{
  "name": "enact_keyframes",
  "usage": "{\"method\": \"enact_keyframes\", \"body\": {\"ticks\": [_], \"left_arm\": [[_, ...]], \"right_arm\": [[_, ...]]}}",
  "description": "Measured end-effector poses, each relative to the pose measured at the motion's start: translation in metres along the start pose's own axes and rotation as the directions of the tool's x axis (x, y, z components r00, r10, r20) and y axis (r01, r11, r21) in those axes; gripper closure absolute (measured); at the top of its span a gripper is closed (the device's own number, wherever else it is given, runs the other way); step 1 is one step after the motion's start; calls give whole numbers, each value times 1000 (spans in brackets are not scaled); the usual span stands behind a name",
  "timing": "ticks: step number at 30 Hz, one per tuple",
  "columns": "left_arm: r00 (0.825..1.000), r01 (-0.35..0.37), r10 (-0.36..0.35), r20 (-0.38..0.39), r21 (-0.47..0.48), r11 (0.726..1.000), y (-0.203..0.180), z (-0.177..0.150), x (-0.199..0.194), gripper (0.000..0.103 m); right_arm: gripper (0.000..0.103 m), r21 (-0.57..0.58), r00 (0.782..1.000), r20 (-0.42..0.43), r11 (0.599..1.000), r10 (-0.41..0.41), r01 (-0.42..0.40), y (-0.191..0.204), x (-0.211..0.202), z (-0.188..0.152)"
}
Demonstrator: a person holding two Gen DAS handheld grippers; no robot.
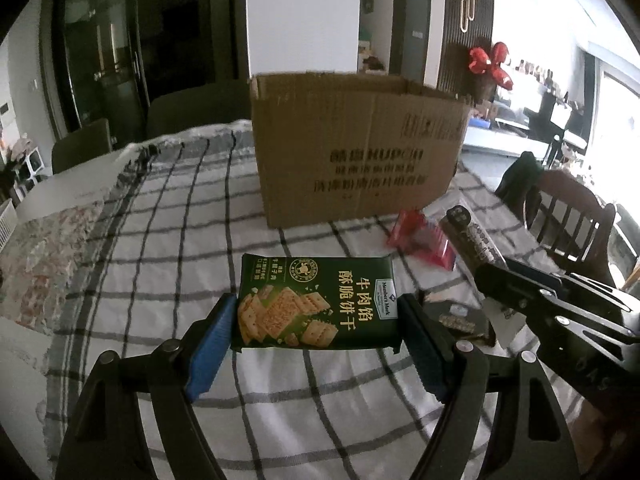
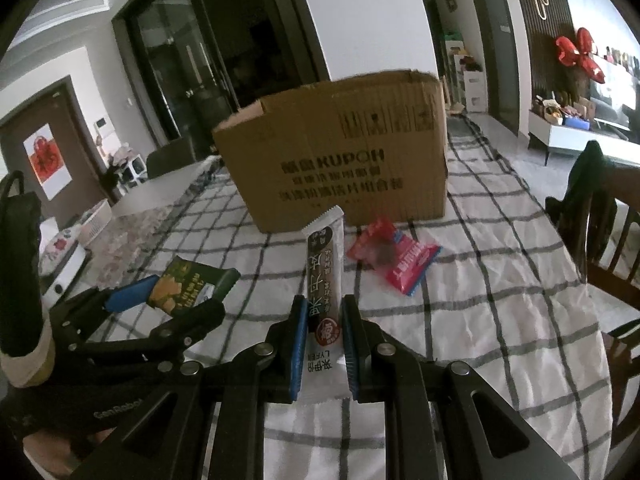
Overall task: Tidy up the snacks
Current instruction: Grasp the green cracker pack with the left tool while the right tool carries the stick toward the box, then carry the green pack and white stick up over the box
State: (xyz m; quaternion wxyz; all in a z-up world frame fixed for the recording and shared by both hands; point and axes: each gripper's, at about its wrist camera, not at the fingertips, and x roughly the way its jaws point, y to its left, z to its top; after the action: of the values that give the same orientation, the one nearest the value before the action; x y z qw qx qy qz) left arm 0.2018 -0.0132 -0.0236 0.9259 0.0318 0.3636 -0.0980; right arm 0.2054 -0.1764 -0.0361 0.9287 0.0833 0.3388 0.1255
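Observation:
My left gripper (image 1: 316,320) is shut on a green cracker packet (image 1: 316,304) and holds it flat above the checked tablecloth. It also shows in the right wrist view (image 2: 188,284), at the left. My right gripper (image 2: 322,320) is shut on a long black-and-white snack stick packet (image 2: 322,276), which points toward the open cardboard box (image 2: 340,168). That packet and the right gripper show at the right of the left wrist view (image 1: 476,236). A red snack packet (image 2: 394,258) lies on the cloth in front of the box, to the right; it also shows in the left wrist view (image 1: 420,240).
The cardboard box (image 1: 356,152) stands at the far middle of the table (image 1: 160,240). A dark small packet (image 1: 460,320) lies under the right gripper. Wooden chairs (image 1: 572,216) stand at the table's right side. A floral cloth (image 1: 44,248) lies at the left.

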Motion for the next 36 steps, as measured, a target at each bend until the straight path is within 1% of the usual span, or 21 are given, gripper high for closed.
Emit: {"method": "enact_keyframes", "body": {"ticks": [6, 11, 21, 32, 36], "left_arm": [[998, 1, -1, 64, -7, 1000, -4, 22, -19, 24], [994, 24, -22, 111, -22, 999, -6, 41, -28, 25], [987, 28, -24, 157, -23, 999, -9, 79, -29, 26], [980, 27, -29, 196, 13, 1000, -11, 133, -11, 26], [980, 22, -26, 197, 21, 1000, -12, 152, -1, 26]], "right_arm": [[85, -14, 999, 53, 1000, 11, -10, 3, -18, 18], [85, -10, 995, 97, 999, 31, -30, 2, -28, 37], [85, -6, 984, 173, 1000, 26, -26, -4, -35, 73], [85, -18, 974, 225, 1000, 16, -13, -17, -23, 127], [85, -22, 975, 222, 1000, 21, -16, -22, -12, 145]]}}
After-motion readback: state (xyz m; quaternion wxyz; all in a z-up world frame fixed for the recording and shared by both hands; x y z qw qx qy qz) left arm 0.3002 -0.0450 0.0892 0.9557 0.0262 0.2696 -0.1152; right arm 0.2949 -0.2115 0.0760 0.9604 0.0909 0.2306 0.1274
